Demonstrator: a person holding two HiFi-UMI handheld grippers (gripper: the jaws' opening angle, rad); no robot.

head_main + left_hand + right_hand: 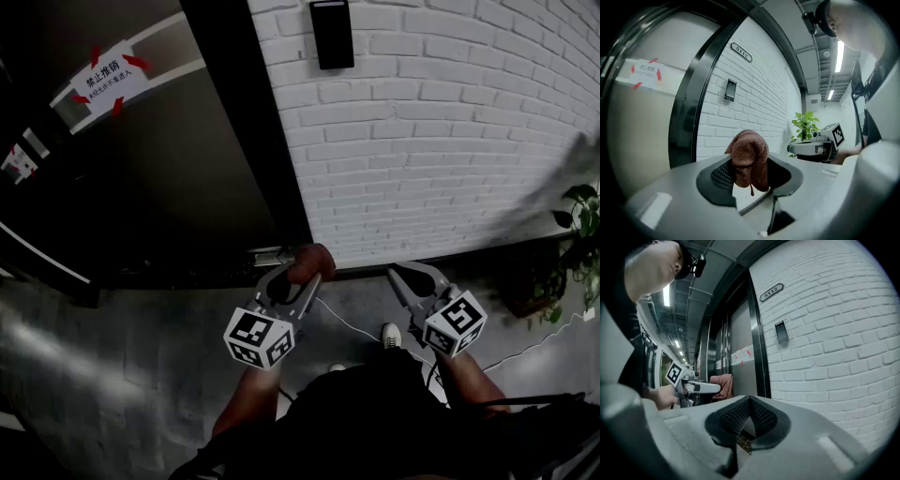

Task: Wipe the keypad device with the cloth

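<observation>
Left claw [749, 174] pinches brown cloth [749, 157], right claw [749, 404] closed empty; keypad device [331, 34] dark, keys indiscernible.

Left gripper [304, 277] tight on cloth [749, 157], right gripper [403, 277] closed, empty

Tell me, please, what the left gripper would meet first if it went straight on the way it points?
Most likely the white brick wall, beside the dark door frame, with the cloth in the left gripper touching first. The keypad device sits higher, off that line; depth is unclear.
</observation>
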